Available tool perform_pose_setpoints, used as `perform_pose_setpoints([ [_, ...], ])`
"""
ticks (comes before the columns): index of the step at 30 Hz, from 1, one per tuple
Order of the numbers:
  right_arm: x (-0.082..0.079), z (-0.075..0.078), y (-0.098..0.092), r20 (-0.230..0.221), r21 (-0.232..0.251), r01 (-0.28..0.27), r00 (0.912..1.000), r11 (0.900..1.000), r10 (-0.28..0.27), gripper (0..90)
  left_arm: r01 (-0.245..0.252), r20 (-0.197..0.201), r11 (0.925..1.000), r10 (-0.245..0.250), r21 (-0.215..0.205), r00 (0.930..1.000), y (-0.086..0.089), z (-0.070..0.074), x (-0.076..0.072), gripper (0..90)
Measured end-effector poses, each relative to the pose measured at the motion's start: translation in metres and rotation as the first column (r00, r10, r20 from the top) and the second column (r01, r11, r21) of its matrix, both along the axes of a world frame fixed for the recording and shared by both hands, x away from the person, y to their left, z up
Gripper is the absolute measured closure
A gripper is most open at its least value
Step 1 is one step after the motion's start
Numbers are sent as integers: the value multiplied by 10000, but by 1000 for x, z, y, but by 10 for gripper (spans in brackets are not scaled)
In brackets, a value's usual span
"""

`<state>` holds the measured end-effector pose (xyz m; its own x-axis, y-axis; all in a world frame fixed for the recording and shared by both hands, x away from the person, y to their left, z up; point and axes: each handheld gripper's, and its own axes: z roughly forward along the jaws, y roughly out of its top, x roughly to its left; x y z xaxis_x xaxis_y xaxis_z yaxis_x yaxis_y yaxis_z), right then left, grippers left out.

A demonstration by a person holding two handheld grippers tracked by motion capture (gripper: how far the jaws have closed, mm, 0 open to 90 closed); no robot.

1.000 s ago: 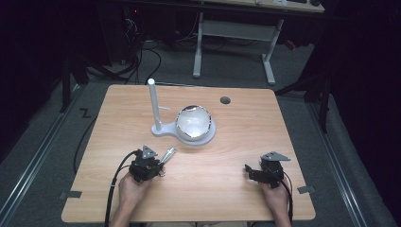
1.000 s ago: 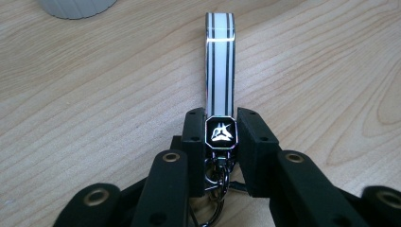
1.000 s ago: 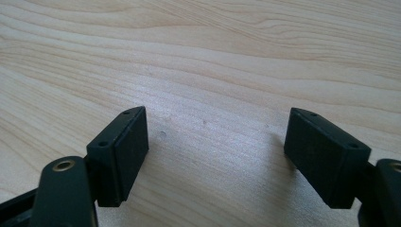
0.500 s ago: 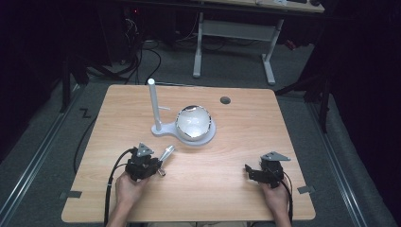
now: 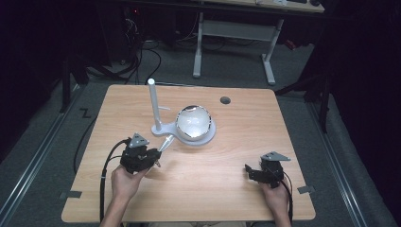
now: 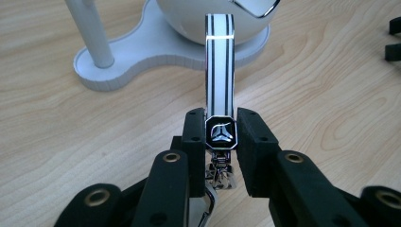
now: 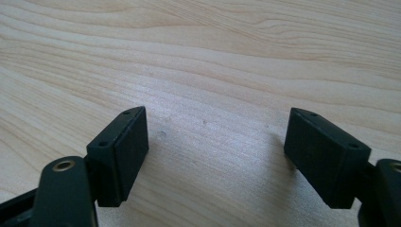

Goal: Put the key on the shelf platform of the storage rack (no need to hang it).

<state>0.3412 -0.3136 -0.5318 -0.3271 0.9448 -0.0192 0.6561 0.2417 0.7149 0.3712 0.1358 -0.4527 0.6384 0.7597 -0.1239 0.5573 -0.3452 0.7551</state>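
Your left gripper (image 6: 220, 137) clamps the striped metal clip (image 6: 220, 71) near the white stand (image 5: 182, 135), ready for hanging; your right gripper (image 7: 217, 156) gapes, spare

stand (image 5: 189, 136): sat mid-table, pole (image 5: 153, 106) left, ball (image 5: 193, 123) right
strip (image 6: 219, 71): just in front of stand
hole (image 5: 225, 100): behind, right
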Motion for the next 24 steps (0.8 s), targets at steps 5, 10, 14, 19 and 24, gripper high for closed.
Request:
perform_pose_setpoints([
  [5, 0, 0, 0, 1, 0, 0, 10000, 10000, 0, 229, 127, 159, 9994, -121, -327, 9998, 0, 10, 1, 743],
  [10, 0, 0, 0, 0, -9, -6, 10000, 10000, 6, 230, 308, 220, 9982, -297, -516, 9993, -3, 17, 3, 743],
  [14, 0, 0, 0, 1, -10, -6, 10000, 10000, 6, 229, 474, 303, 9972, -457, -583, 9985, -6, 22, 3, 744],
  [19, 0, 0, 0, 1, 2, 2, 10000, 10000, -2, 229, 799, 244, 9951, -786, -577, 9966, -11, 31, 6, 744],
  [24, 0, 0, 0, 0, -1, 2, 10000, 10000, -2, 229, 1079, 388, 9913, -1052, -750, 9937, -15, 43, 8, 744],
])
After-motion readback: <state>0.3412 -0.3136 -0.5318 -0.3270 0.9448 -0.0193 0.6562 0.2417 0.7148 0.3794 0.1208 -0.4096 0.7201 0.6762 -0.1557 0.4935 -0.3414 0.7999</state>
